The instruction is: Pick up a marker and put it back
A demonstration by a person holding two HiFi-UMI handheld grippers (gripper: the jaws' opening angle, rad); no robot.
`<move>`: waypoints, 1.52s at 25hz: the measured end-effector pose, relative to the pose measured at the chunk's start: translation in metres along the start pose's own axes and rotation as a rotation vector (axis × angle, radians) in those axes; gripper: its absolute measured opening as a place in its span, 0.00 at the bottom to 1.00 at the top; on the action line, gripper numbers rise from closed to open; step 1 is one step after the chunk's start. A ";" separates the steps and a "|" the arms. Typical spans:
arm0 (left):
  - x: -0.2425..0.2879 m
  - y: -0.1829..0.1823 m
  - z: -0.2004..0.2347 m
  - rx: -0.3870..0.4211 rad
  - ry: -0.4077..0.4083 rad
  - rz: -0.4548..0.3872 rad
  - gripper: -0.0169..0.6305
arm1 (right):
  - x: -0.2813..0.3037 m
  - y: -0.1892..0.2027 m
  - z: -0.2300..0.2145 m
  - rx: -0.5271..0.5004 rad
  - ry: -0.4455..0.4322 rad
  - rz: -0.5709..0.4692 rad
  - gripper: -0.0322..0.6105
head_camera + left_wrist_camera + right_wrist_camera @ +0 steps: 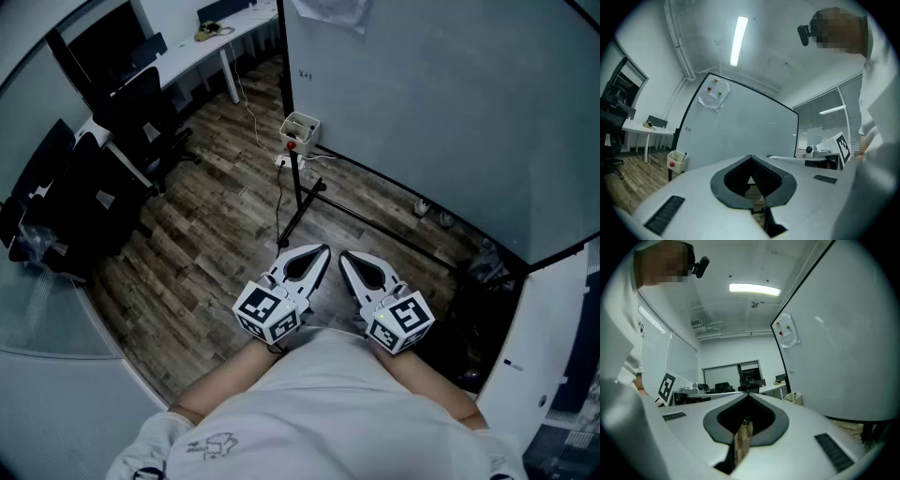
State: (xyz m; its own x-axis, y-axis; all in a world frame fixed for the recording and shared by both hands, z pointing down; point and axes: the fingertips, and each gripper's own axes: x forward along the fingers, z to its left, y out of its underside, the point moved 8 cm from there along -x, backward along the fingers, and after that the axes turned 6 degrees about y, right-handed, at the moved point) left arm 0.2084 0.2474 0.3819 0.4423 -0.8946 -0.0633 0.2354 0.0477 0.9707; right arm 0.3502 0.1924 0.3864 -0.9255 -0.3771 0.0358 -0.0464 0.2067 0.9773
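Both grippers are held low against the body, side by side, jaws pointed ahead at the whiteboard [441,112]. This is judged a rest/start pose; no pick is under way.

Left gripper [322,251]: jaws are seen closed tip to tip in its own view, nothing clamped between them. Only floor [216,216] shows through the cutout behind the tips.

Right gripper [345,257]: same, jaws pressed together and empty.

Marker: none can be made out for certain in any view. A small white box [300,127] is hung at the whiteboard's left edge, above the stand [298,202], with a red spot on its front. Markers are probably kept there, within reach of whoever writes on the board, but the contents are too small to tell.

The box is well ahead of both grippers, so the task is judged at its very beginning. An approach is needed first, then the jaws have to be opened. Either gripper could be used; the box sits about in line with the left one.
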 end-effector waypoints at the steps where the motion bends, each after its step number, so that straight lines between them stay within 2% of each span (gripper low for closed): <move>1: 0.000 0.000 0.001 0.000 -0.001 0.000 0.04 | 0.000 0.000 0.000 -0.001 -0.001 -0.001 0.07; 9: -0.006 0.004 0.012 -0.012 -0.009 0.008 0.04 | 0.012 0.006 0.000 0.031 -0.001 0.008 0.07; 17: -0.013 0.008 0.049 -0.047 -0.012 0.011 0.04 | 0.046 0.017 0.001 0.053 0.000 0.039 0.07; 24: -0.019 -0.004 0.112 -0.066 0.038 0.019 0.04 | 0.110 0.018 0.006 0.056 0.031 0.048 0.07; 29: -0.025 -0.027 0.167 -0.054 0.074 0.026 0.04 | 0.163 0.014 0.013 0.081 0.072 0.042 0.07; 33: -0.039 -0.041 0.210 -0.065 0.084 0.041 0.04 | 0.208 0.013 0.026 0.092 0.080 0.044 0.07; 38: -0.054 -0.046 0.243 -0.078 0.115 0.067 0.04 | 0.248 0.017 0.042 0.107 0.080 0.054 0.07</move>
State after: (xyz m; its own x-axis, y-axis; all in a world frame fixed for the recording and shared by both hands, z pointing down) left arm -0.0369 0.1854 0.3967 0.5545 -0.8317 -0.0291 0.2663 0.1442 0.9530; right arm 0.1041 0.1398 0.4033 -0.8948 -0.4329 0.1091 -0.0406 0.3222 0.9458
